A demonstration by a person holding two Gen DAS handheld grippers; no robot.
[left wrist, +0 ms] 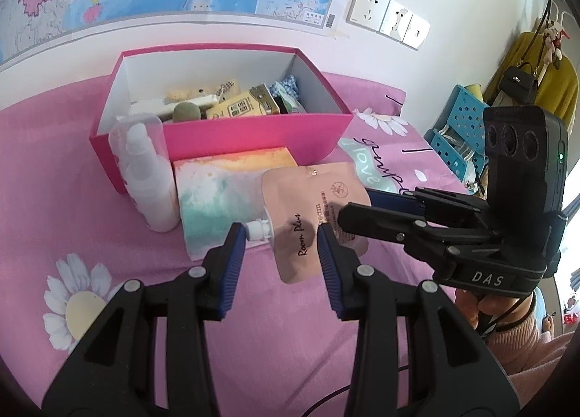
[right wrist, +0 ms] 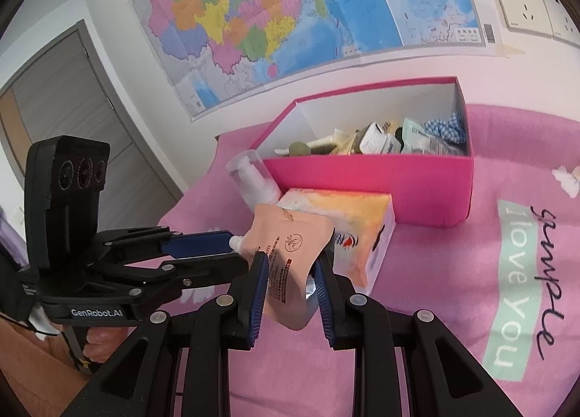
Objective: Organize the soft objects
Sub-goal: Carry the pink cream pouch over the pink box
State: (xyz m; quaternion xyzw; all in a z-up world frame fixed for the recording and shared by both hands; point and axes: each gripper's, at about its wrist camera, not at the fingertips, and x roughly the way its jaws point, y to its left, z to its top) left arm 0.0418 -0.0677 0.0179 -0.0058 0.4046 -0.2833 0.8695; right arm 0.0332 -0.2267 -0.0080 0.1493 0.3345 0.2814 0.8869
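Observation:
A peach spout pouch [left wrist: 311, 206] [right wrist: 290, 235] with a white cap hangs above the pink bed. My right gripper [right wrist: 290, 264] is shut on its lower part; in the left wrist view this gripper [left wrist: 357, 205] reaches in from the right onto the pouch's right edge. My left gripper [left wrist: 279, 235] [right wrist: 241, 252] stands partly open, its tips on either side of the pouch's cap end. The pouch stays flat there, with no squeeze showing. Behind stands a pink box [left wrist: 253, 137] [right wrist: 362, 174] holding several small items.
A soft tissue pack [left wrist: 224, 177] [right wrist: 362, 221] and a white pump bottle [left wrist: 145, 170] [right wrist: 253, 181] lie against the box's front wall. A blue perforated basket [left wrist: 460, 127] stands beyond the bed's right edge. A wall with a map is close behind the box.

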